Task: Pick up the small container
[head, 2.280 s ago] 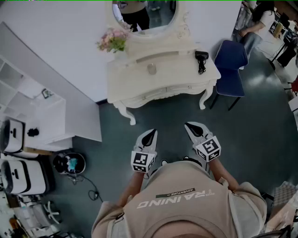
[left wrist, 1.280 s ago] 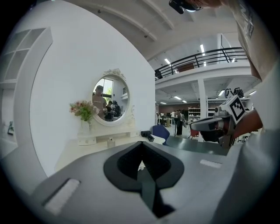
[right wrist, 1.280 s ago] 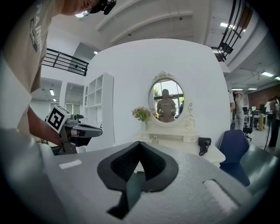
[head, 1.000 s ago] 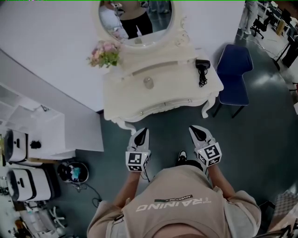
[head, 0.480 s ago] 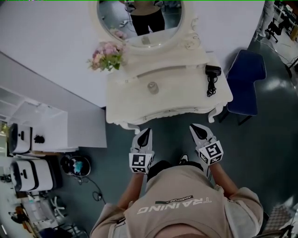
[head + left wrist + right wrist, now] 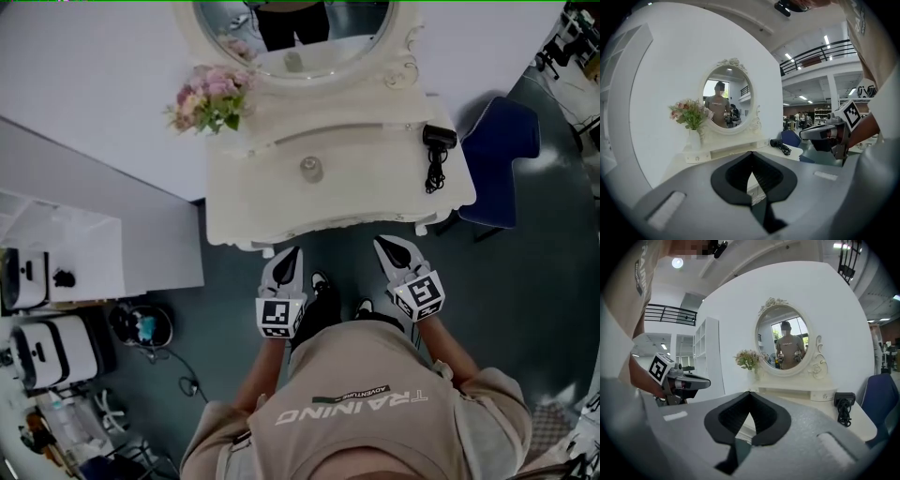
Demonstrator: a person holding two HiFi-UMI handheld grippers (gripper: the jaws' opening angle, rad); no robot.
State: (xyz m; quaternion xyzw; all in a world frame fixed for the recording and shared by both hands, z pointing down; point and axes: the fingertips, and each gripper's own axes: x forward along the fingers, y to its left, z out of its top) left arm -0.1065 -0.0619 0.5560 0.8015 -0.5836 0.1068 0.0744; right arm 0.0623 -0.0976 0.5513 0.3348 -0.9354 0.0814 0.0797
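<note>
The small container (image 6: 310,169), a clear jar with a round lid, stands near the middle of the cream dressing table (image 6: 375,192). Both grippers hover over the floor just short of the table's front edge and point at it. My left gripper (image 6: 287,255) is shut with nothing in it; its tips (image 6: 751,153) meet. My right gripper (image 6: 386,246) is shut and empty too, with its tips (image 6: 749,393) touching. Each gripper's own body hides the jar in its view.
An oval mirror (image 6: 291,28) stands at the back of the table, with a vase of flowers (image 6: 211,98) at the back left and a black hair dryer (image 6: 438,141) with its cord at the right. A blue chair (image 6: 506,141) stands right of the table. White shelves (image 6: 66,253) are at the left.
The person has stepped toward the dressing table. Both grippers, still shut, now sit closer to its front edge, and the table fills more of the view.
</note>
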